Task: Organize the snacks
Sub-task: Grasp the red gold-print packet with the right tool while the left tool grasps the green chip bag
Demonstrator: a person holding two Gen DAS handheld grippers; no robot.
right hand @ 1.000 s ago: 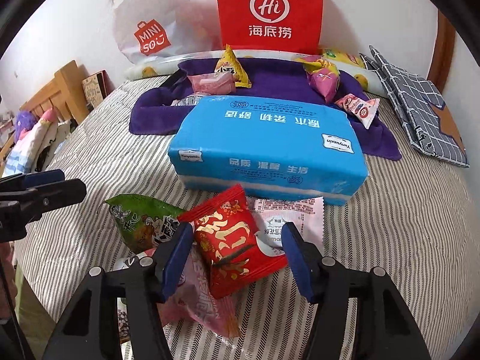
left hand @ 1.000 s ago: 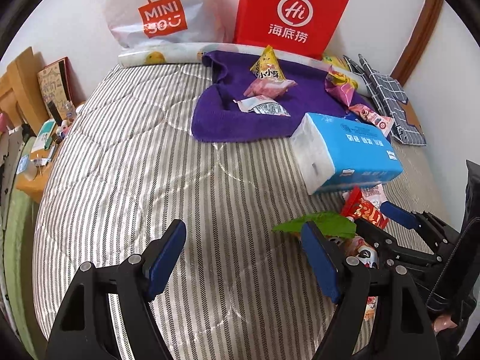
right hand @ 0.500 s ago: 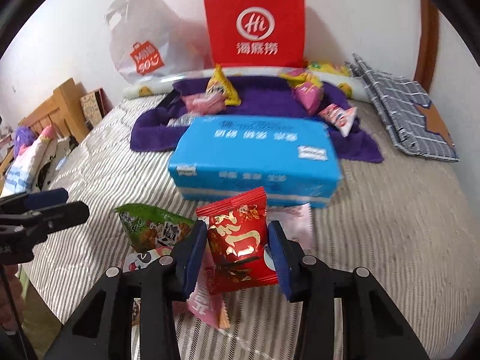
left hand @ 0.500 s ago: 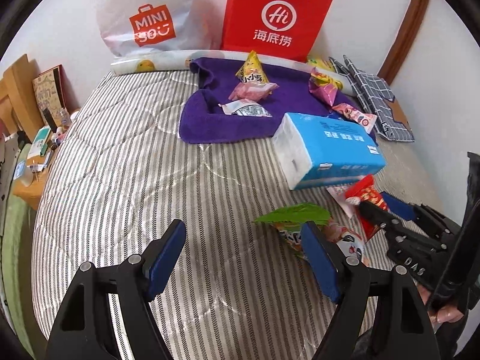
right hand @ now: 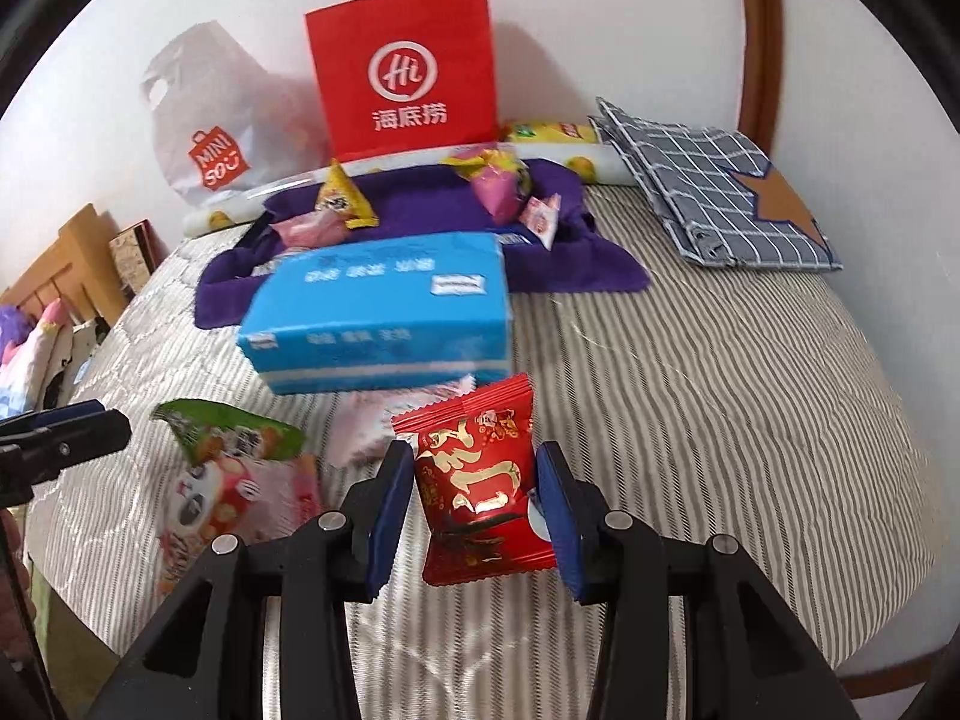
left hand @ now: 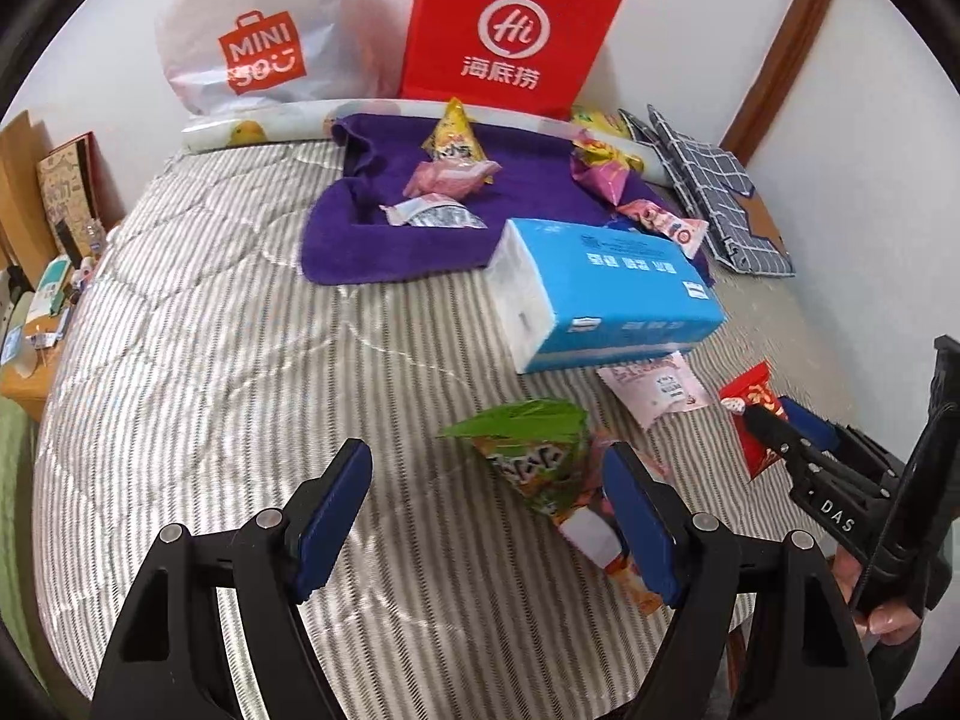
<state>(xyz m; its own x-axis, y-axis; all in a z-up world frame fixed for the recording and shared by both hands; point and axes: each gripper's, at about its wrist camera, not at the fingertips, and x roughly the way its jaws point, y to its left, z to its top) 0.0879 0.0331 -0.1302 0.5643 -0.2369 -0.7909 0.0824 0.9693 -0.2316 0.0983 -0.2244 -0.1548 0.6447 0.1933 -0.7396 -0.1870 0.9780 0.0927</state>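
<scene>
My right gripper point(right hand: 474, 462) is shut on a red snack packet point(right hand: 480, 438) with gold print, held upright just above the striped bed. The left wrist view shows that packet point(left hand: 750, 402) at the far right, in the right gripper point(left hand: 771, 420). My left gripper point(left hand: 489, 456) hangs open over the bed, with nothing pressed between its pads. A green snack packet point(left hand: 534, 444) lies just beyond its right finger, on top of a pink panda packet point(right hand: 240, 492). A pale pink packet point(left hand: 654, 387) lies in front of the blue tissue pack point(left hand: 612, 276).
A purple towel point(left hand: 360, 240) at the back holds several snacks. Behind it stand a red paper bag point(left hand: 510, 30) and a white plastic bag point(left hand: 258, 42). A folded grey checked cloth point(left hand: 720, 198) lies at the back right. A wooden bedside shelf point(left hand: 24, 324) is left.
The right gripper's jaws closed on the red packet and lifted it off the bed, away from the green packet. The left gripper stayed open and drew back a little.
</scene>
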